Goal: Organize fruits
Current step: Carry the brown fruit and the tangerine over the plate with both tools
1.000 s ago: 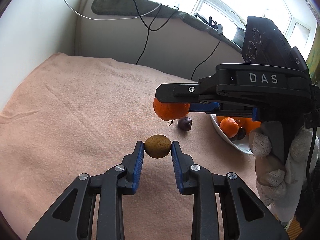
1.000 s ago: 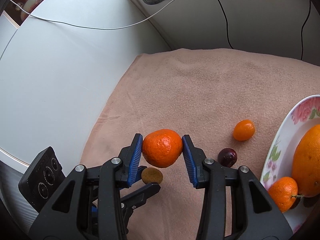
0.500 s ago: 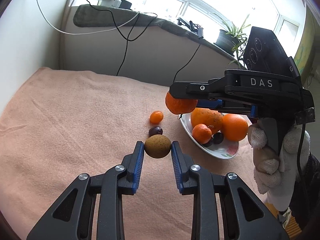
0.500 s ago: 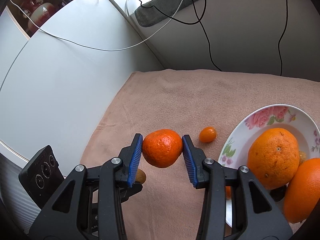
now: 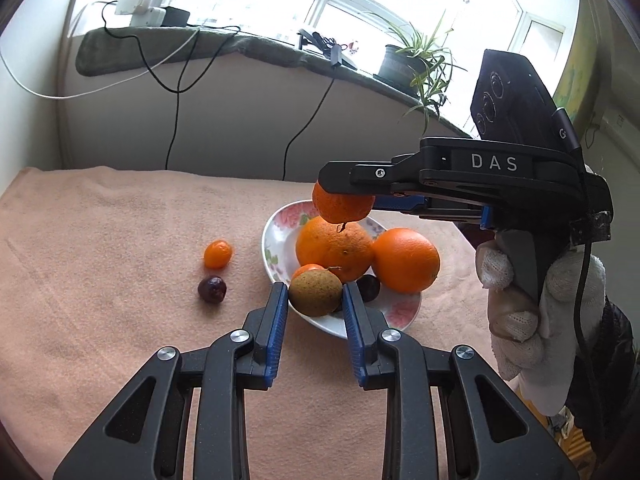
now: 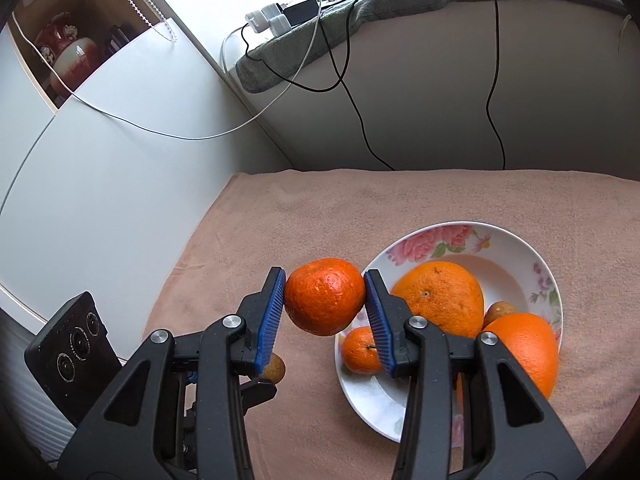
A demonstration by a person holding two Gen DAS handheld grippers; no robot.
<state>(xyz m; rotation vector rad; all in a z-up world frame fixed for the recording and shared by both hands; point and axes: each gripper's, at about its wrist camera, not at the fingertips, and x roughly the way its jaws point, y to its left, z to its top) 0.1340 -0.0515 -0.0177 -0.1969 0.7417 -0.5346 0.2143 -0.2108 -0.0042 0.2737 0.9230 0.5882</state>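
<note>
Left wrist view: left gripper [image 5: 315, 298] clamped on small brown-green round fruit [image 5: 315, 293], lower centre, over near rim of white floral plate [image 5: 276, 236]. Right gripper [image 6: 325, 304] clamped on orange mandarin [image 6: 324, 302], frame centre, left of plate. Carry step; next, probably lower into free plate space, then release.

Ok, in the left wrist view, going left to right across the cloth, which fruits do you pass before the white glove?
Dark plum → small kumquat → brown fruit in the left gripper → big orange on the plate.
</note>
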